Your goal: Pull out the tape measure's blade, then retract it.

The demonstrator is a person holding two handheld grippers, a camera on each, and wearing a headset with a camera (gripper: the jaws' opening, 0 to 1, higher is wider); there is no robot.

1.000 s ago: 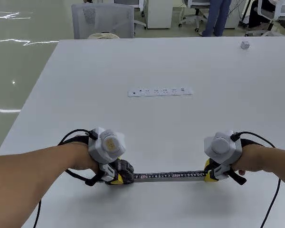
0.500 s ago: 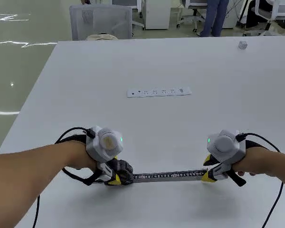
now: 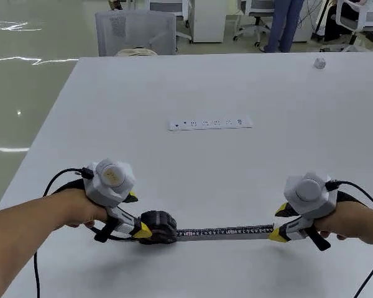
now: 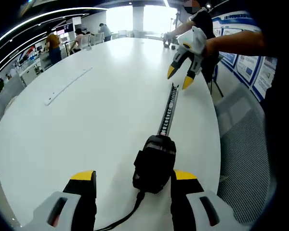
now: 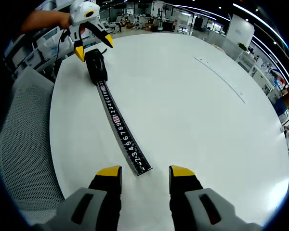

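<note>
Plainly, the blade (image 3: pixel 224 232) lies drawn out flat along the near edge of the bench (image 3: pixel 236 81), numbers up, running from the case (image 3: pixel 158 226) on the left to its free end on the right. The left tool (image 4: pixel 135 175) stands wide, with the case between its tips and close against one jaw, gripping nothing. The right tool (image 5: pixel 146 171) is also spread, and the blade's end lies just ahead of the gap between its tips, unheld.

Judging by this, the pull is done and the retract is the step in hand. To do it well, the left tool should close squarely on the case's flanks so the body cannot skid. The right tool should pinch the blade's end low and level, then walk it back toward the case in line with the blade, so the steel feeds in straight instead of whipping or kinking. If a lock holds the blade out, it needs releasing first.

Some things are hard to read. The hook on the blade's end is too small to make out, and no lock or button on the case can be picked out. I cannot tell whether the case touches the jaw beside it. A dark cord (image 4: pixel 127 214) trails from under the case toward the camera, and its origin is cut off.
</note>
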